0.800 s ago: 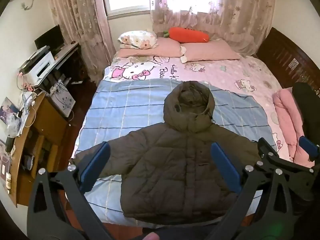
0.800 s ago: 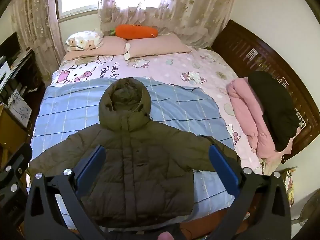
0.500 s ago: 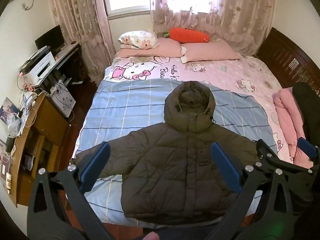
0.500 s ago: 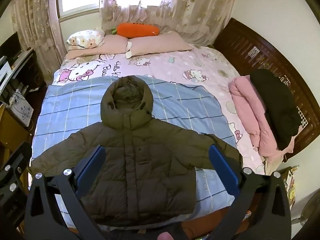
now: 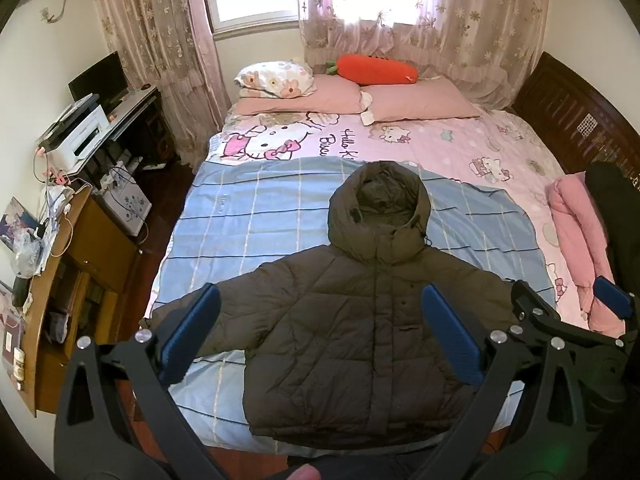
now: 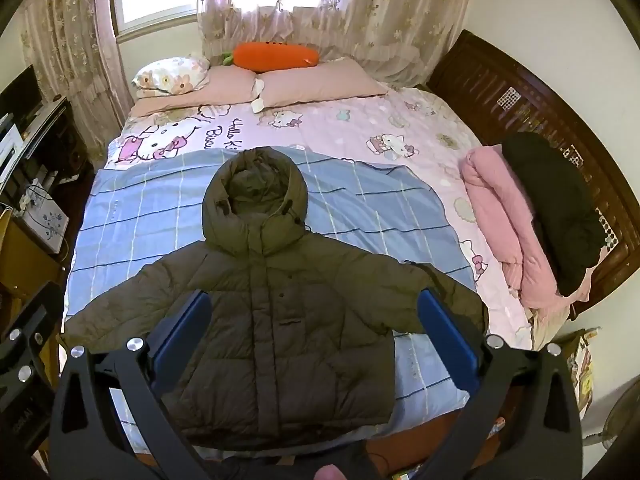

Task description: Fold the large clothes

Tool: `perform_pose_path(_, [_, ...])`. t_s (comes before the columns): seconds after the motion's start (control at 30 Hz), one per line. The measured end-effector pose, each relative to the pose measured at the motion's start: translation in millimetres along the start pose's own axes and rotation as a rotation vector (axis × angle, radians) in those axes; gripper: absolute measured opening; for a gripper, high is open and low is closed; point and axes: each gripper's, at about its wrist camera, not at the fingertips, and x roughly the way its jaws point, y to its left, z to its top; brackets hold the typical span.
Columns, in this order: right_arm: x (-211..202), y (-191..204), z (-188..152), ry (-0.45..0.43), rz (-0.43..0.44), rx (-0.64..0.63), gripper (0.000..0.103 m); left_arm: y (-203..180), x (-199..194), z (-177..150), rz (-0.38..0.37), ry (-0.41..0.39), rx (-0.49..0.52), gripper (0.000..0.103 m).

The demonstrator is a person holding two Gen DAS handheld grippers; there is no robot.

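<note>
The left gripper (image 5: 320, 336) and right gripper (image 6: 316, 332) are both wide apart, holding nothing. The puffy jacket (image 6: 272, 312) lies flat below them. Pinching only the slippery top layer could make it slide.

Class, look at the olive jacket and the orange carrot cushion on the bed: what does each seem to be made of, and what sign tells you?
Olive jacket: likely matte synthetic shell over padded fill; stitched puffy panels suggest it. Carrot cushion: probably soft plush fabric, stuffed; rounded shape, no shine, though the weave is too small to confirm.
</note>
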Motion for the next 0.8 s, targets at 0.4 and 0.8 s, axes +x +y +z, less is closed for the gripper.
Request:
perform_pose_path(0.4, [1.3, -0.1, -1.5, 0.005, 0.002, 0.0, 0.102, -1.8, 1.8, -3.4, 0.0, 0.001, 0.001, 0.101])
perform_pose_path(0.8, [2.4, 0.2, -4.4, 0.008, 0.004, -0.002, 0.102, -2.7, 1.5, -2.9, 0.003, 0.0, 0.003, 0.101])
